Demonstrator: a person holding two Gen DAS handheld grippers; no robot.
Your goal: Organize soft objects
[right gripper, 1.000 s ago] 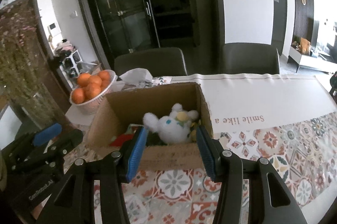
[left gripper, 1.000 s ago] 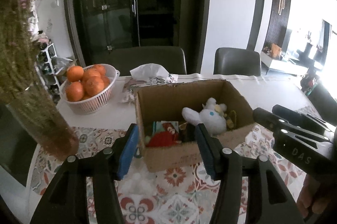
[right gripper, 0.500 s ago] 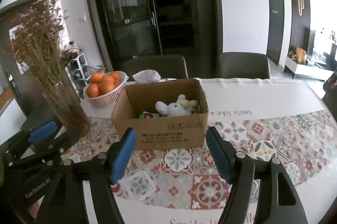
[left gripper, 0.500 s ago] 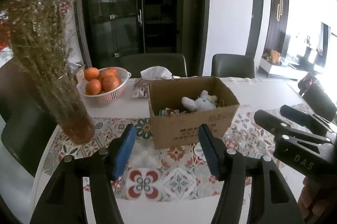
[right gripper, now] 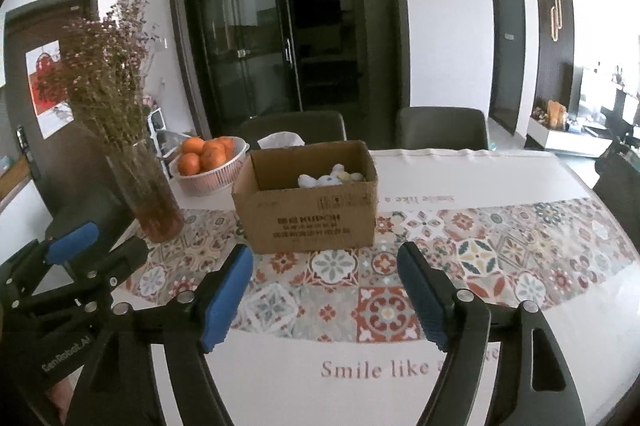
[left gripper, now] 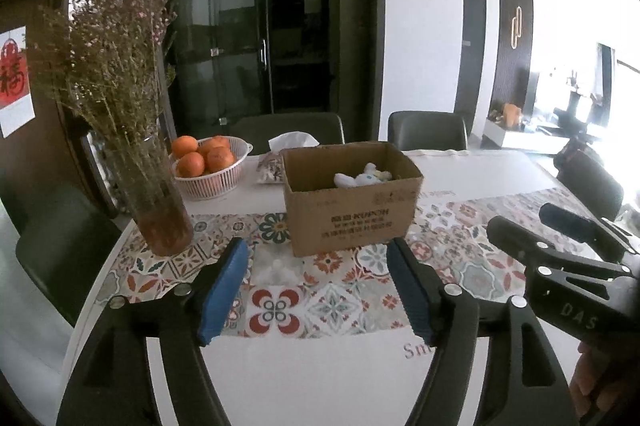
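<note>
An open cardboard box [left gripper: 352, 214] stands on the patterned table runner; it also shows in the right wrist view [right gripper: 310, 214]. A white plush toy [left gripper: 362, 178] lies inside it, also seen from the right wrist [right gripper: 326, 179]. My left gripper [left gripper: 320, 290] is open and empty, held back from the box near the table's front edge. My right gripper [right gripper: 326, 296] is open and empty too, beside the left one. The right gripper shows in the left wrist view [left gripper: 560, 246], and the left gripper in the right wrist view [right gripper: 80, 254].
A glass vase of dried flowers [left gripper: 156, 201] stands left of the box. A white basket of oranges [left gripper: 210, 165] and a tissue pack [left gripper: 294, 141] sit behind it. Dark chairs [left gripper: 428, 129] line the far side. A white cloth [right gripper: 360, 382] with lettering covers the near table.
Both grippers have pulled back and up from the box, which now looks smaller and farther away. Both stay open and empty.
</note>
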